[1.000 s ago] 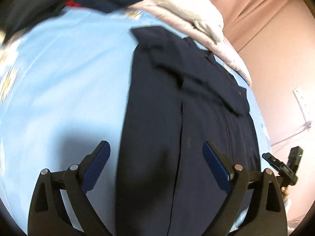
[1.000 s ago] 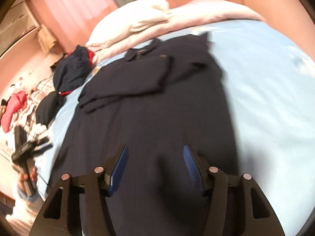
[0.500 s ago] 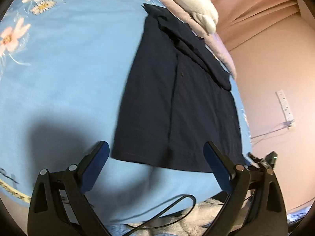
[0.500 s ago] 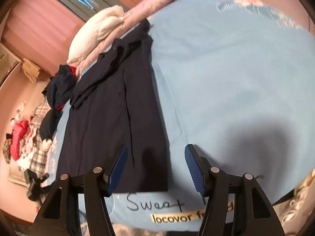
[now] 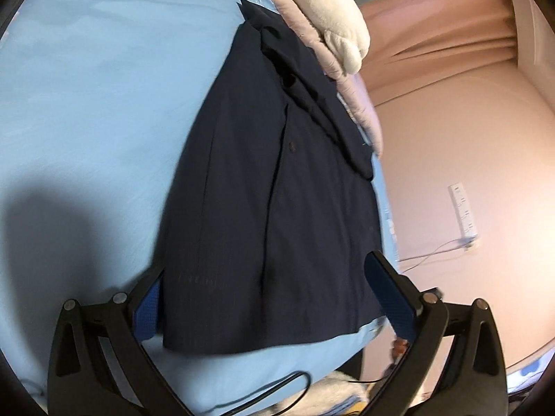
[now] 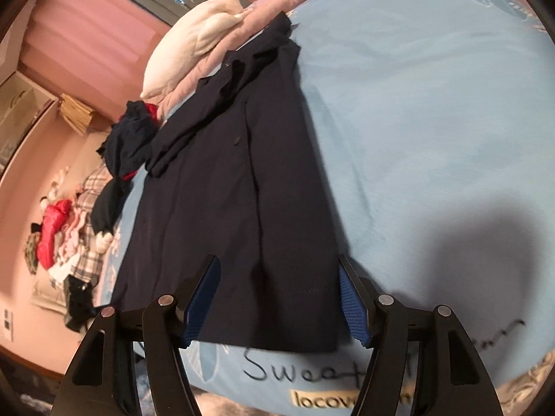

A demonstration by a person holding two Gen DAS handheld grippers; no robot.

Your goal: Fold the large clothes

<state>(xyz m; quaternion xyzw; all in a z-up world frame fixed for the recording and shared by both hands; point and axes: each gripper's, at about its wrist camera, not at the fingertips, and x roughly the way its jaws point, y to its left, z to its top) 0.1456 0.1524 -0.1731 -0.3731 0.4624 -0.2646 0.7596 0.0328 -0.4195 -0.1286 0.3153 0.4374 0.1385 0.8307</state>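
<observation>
Both grippers, left gripper [image 5: 277, 298] and right gripper [image 6: 279, 300], have dropped back toward the shirt [image 5: 270, 190] hem at the bed's [image 5: 86, 86] foot edge after pulling away half a second ago. Jaws spread wide on each, grasping nothing. Shirt lies flat along the bed, sleeves folded in, collar by the pillow [image 5: 333, 10]. Hem now sits between both sets of jaws; likely next is pinching the hem corners for the lengthwise fold.

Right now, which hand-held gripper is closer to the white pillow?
Hard to tell. Both the left hand-held gripper and the right hand-held gripper sit open at the navy shirt's bottom hem, with the white pillow far beyond its collar.
</observation>
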